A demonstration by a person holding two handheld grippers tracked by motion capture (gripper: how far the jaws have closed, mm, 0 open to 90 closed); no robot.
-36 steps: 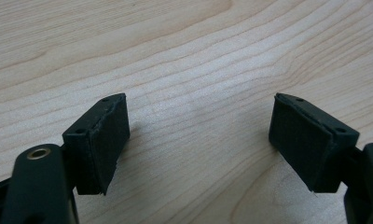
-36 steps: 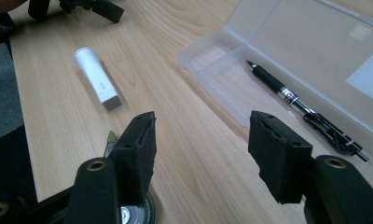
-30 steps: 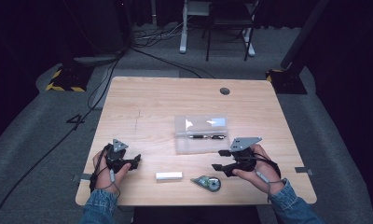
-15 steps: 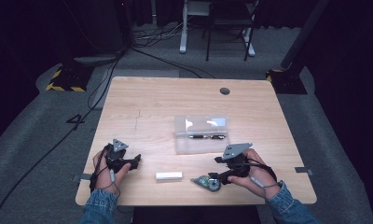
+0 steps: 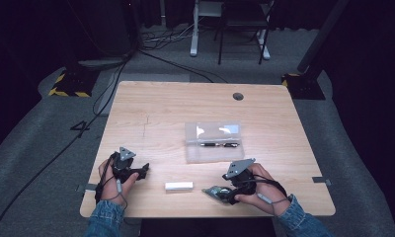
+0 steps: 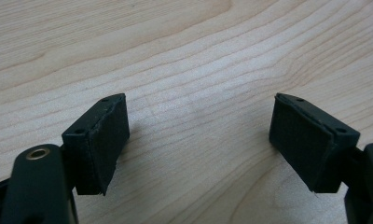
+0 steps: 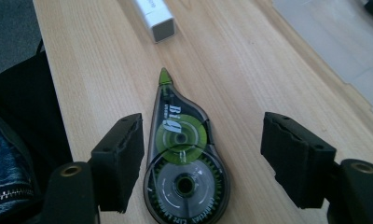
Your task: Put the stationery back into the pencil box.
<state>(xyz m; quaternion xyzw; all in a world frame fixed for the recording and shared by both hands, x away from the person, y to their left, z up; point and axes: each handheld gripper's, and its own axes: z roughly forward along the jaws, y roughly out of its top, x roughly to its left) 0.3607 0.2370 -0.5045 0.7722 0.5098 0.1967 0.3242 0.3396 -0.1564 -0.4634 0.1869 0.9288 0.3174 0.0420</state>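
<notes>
correction tape (image 7: 182,161) — tip toward eraser (image 7: 155,19)

The eraser (image 7: 155,18) was cut off by the top edge in the right gripper view. Lettering on the correction tape (image 7: 181,158) was too small to read fully.

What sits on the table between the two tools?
A white eraser lies between the left tool and the right tool, seen in the high view.
</notes>
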